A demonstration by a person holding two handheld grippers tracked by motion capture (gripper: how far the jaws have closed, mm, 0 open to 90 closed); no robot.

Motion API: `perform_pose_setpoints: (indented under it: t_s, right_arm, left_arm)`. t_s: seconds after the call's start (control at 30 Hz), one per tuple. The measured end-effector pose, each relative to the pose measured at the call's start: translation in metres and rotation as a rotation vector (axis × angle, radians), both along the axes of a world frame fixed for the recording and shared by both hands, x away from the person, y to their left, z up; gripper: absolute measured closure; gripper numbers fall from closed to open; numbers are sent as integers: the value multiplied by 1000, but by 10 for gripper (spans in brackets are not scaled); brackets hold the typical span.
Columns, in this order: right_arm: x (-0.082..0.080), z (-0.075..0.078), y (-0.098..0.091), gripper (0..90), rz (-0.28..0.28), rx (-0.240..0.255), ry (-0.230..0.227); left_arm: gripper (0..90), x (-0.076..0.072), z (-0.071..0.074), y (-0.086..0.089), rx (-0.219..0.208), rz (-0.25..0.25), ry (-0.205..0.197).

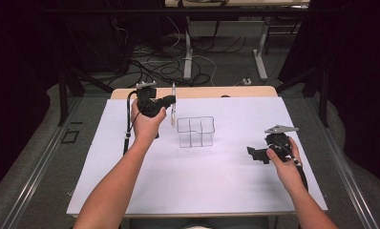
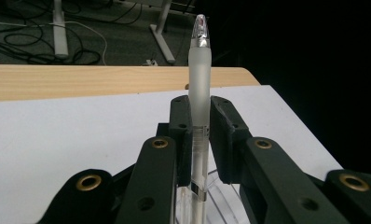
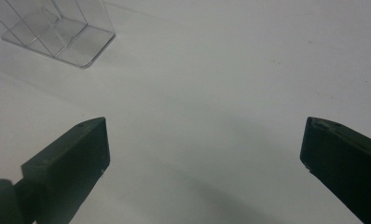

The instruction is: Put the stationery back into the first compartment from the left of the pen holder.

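Left gripper point(image 2: 200, 122) clamps upright frosted pen point(image 2: 199, 79); its printing unreadable.

Frosted plastic pen point(image 2: 199, 88), clear plastic holder point(image 1: 195, 131)

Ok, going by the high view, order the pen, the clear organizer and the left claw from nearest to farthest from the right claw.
1. Clear organizer, mid-table, to its left.
2. Pen, upright just beyond the organizer's left side.
3. Left claw, shut on the pen, its body farther left.
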State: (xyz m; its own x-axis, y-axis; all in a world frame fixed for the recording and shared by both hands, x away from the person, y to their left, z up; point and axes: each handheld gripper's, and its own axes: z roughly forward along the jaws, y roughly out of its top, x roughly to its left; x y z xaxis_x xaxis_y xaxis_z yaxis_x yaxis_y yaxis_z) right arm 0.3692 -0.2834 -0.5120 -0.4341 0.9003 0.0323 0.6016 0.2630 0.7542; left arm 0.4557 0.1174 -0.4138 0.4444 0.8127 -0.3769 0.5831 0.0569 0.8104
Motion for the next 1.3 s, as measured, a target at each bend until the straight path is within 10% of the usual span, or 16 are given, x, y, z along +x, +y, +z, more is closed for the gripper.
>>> perform_pose_setpoints:
  t_s: [1.3]
  right_arm:
    - [0,-1,-1,13,3,-6,-1]
  left_arm:
    - [799,6,-28,-26,13,-6,-19]
